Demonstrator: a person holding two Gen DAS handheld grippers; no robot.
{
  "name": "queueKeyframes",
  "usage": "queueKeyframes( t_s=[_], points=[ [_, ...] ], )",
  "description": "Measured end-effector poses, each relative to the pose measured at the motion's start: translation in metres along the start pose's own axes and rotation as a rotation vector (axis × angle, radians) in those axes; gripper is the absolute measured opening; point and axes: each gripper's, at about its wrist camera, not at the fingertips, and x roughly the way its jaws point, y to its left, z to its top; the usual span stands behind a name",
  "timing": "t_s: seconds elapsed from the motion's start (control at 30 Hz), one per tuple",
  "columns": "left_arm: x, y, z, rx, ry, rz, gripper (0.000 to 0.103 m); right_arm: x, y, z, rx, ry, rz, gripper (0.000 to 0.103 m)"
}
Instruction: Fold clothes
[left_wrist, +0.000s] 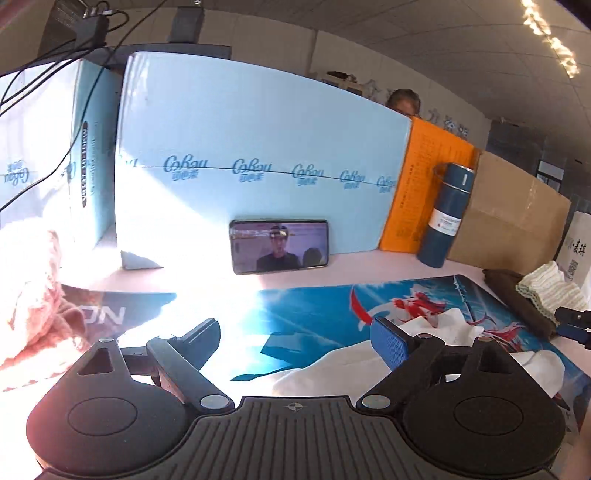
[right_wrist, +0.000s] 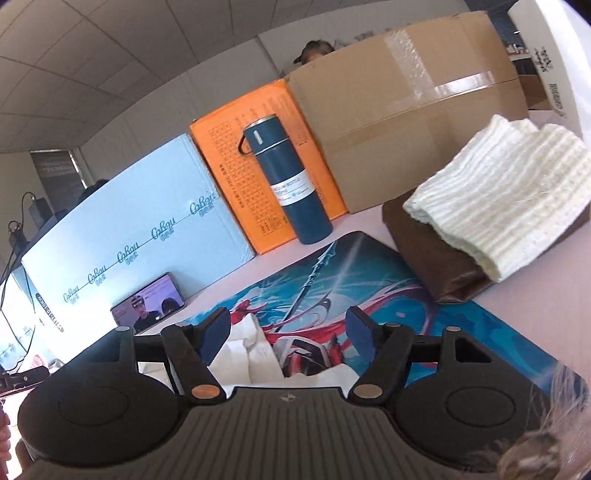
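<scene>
A crumpled white garment (left_wrist: 424, 354) lies on the blue printed desk mat (left_wrist: 314, 317); it also shows in the right wrist view (right_wrist: 251, 354), just beyond that gripper's fingers. My left gripper (left_wrist: 295, 339) is open and empty, its right finger over the garment's edge. My right gripper (right_wrist: 288, 328) is open and empty above the white garment. A folded white ribbed knit (right_wrist: 506, 206) rests on a folded brown garment (right_wrist: 439, 254) at the mat's right end. A pink knit garment (left_wrist: 37, 306) lies at the far left.
A phone (left_wrist: 279, 245) leans against a light blue box (left_wrist: 258, 155) at the back. An orange box (left_wrist: 424, 184), a dark blue flask (left_wrist: 445, 218) and a cardboard box (left_wrist: 513, 214) stand behind the mat. Cables (left_wrist: 55, 110) hang at left.
</scene>
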Motion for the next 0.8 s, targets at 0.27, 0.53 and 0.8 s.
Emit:
queueKeyframes(
  t_s=[0.27,0.53,0.8],
  points=[
    [-0.011,0.060,-0.017,-0.113,0.020,0.131,0.091,0.116,0.036,0.012,-0.102,0.245,-0.049,0.075],
    [0.005,0.065,-0.029,-0.034,0.116,0.125,0.091,0.147,0.064,-0.014,-0.358,0.296,-0.071,0.021],
    [-0.016,0.012,-0.021,0.202,-0.069,0.090,0.091,0.139,0.057,0.001,-0.434,0.189,-0.202,0.005]
  ],
)
